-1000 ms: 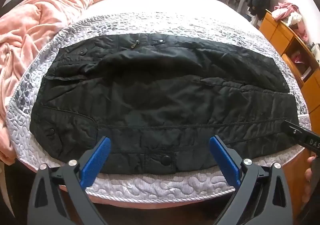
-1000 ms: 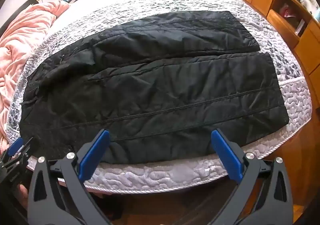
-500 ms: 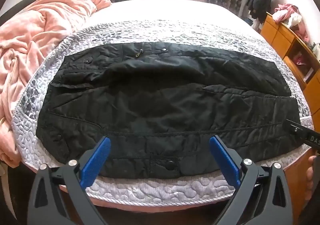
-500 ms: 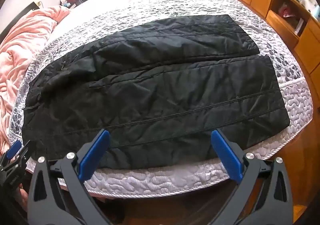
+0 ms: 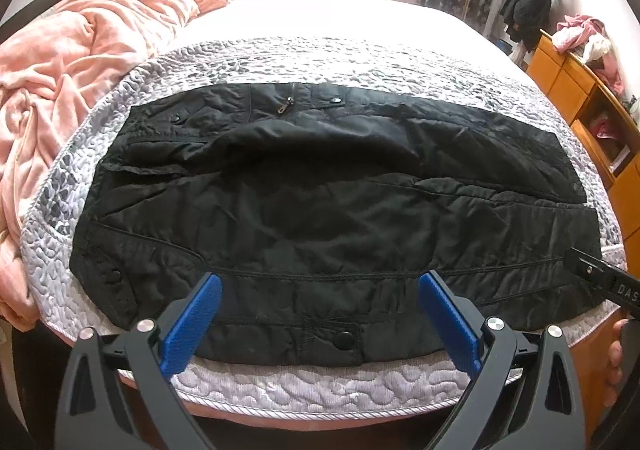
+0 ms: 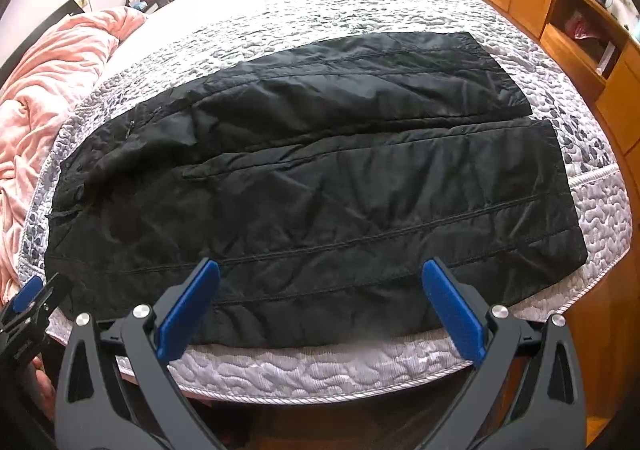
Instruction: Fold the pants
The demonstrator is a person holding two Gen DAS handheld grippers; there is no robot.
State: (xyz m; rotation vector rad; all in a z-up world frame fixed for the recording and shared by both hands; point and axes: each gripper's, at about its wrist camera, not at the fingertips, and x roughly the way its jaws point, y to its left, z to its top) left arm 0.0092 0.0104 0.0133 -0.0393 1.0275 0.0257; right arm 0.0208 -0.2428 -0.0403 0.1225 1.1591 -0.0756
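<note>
Home bedroom: bed, pink duvet, wooden dresser.

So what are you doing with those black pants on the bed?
A person holds two tongs, one in each hand, above the near edge of the bed. The black pants lie spread flat, unfolded. The left tongs and the right tongs are both open and hold nothing. No fold shows yet.

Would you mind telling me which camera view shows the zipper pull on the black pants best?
The left wrist view: the zipper pull sits clear at the waistband's far edge. In the right wrist view it is only a faint, dark glint near the pants' left end.
</note>
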